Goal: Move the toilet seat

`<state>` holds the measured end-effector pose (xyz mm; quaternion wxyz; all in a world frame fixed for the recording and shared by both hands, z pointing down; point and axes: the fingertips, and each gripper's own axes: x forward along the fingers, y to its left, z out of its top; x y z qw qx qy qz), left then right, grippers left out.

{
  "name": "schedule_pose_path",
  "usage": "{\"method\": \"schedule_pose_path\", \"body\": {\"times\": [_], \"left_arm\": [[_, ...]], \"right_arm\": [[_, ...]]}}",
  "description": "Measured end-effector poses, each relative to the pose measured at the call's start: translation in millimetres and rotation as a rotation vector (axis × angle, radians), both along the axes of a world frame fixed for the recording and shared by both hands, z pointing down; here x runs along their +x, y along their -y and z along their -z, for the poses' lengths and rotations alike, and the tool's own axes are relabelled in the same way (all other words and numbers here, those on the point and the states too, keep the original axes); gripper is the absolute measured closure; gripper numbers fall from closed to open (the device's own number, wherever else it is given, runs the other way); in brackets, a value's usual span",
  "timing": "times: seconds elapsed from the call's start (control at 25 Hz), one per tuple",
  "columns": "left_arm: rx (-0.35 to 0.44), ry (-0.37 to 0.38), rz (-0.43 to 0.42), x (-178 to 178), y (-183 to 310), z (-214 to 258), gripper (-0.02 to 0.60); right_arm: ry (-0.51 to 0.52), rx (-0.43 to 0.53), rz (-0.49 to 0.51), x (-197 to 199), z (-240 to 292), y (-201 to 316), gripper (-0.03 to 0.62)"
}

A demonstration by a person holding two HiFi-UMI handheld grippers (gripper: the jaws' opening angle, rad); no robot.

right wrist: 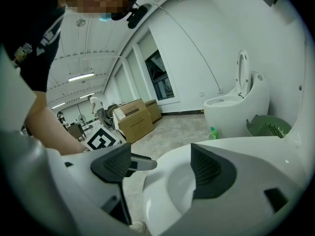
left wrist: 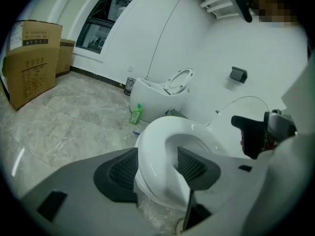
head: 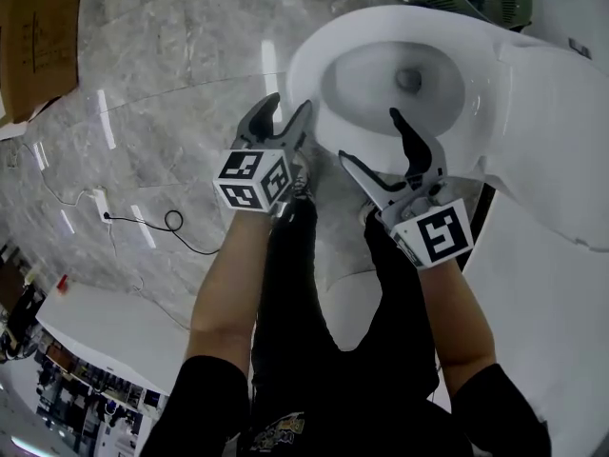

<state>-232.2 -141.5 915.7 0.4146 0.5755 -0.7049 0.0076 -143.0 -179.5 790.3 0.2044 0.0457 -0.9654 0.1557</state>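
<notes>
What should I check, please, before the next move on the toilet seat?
1. Left gripper straddles the front of the toilet seat: ok.
2. Left gripper shut on the seat: not ok, its jaws stand apart.
3. Right gripper open and holding nothing: ok.
4. Seat hinge free to turn: cannot tell, no view shows it.
5. Black cable on the floor lies apart from the toilet: ok.

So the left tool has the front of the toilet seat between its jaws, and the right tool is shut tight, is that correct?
Not quite: the right tool is open, its jaws wide apart in the right gripper view. The left tool does have the front of the toilet seat between its jaws.
</notes>
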Motion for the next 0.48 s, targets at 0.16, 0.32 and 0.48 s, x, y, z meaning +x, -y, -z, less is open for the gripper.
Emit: {"method": "schedule_pose_path", "body": {"times": [0.16, 0.32, 0.48], "left_arm": [[0.006, -0.029, 0.013, 0, 1, -16, 0.354], [0.001, -0.056, 0.012, 3, 6, -28, 0.353], [0.009, -0.046, 0.034, 0, 11, -34, 0.336]], "right_arm": [[0.010, 0.002, -0.008, 0, -17, -1, 0.226], [0.013, -0.002, -0.024, 1, -26, 1, 0.226], [0.018, -0.006, -0.035, 5, -32, 4, 0.226]]}}
